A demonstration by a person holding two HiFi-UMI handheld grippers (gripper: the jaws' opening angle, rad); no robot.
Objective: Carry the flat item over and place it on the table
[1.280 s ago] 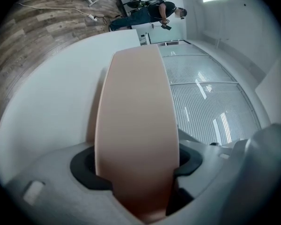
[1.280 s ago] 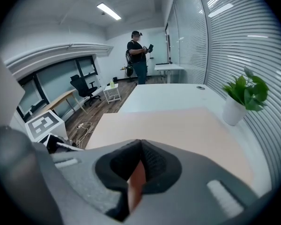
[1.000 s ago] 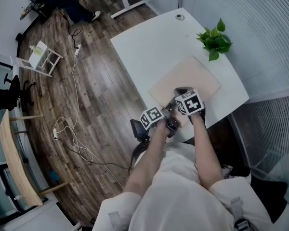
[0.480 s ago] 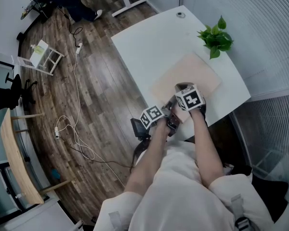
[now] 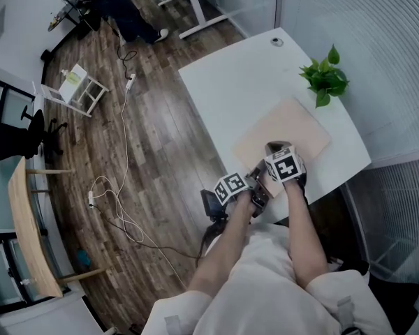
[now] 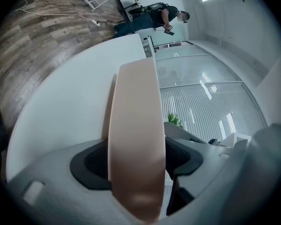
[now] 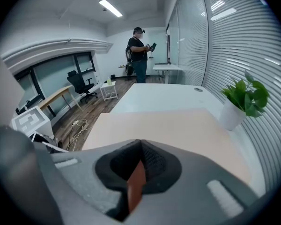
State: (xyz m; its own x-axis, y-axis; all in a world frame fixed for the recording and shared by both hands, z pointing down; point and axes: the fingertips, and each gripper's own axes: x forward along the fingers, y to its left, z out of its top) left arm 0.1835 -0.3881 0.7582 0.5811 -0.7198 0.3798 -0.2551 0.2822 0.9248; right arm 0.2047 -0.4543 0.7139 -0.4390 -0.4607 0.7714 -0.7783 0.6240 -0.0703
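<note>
A flat, pale beige board (image 5: 283,132) lies low over the near right part of the white table (image 5: 227,82); whether it rests on the top I cannot tell. Both grippers hold its near edge. My left gripper (image 5: 255,188) is shut on the near left corner, and in the left gripper view the board (image 6: 133,121) runs edge-on out from between the left gripper (image 6: 136,172) jaws. My right gripper (image 5: 274,151) is shut on the same edge further right. In the right gripper view the board (image 7: 178,128) spreads flat ahead of the right gripper (image 7: 138,172).
A potted plant (image 5: 326,81) stands on the table just beyond the board's far right corner, also in the right gripper view (image 7: 246,102). A round grommet (image 5: 276,42) sits at the table's far end. Cables (image 5: 112,190) and a white rack (image 5: 77,89) lie on the wood floor. A person (image 7: 140,55) stands far off.
The head view has shifted, so everything sits lower and further right in the picture. Relative to the table and the plant, the board and both grippers have hardly moved.
</note>
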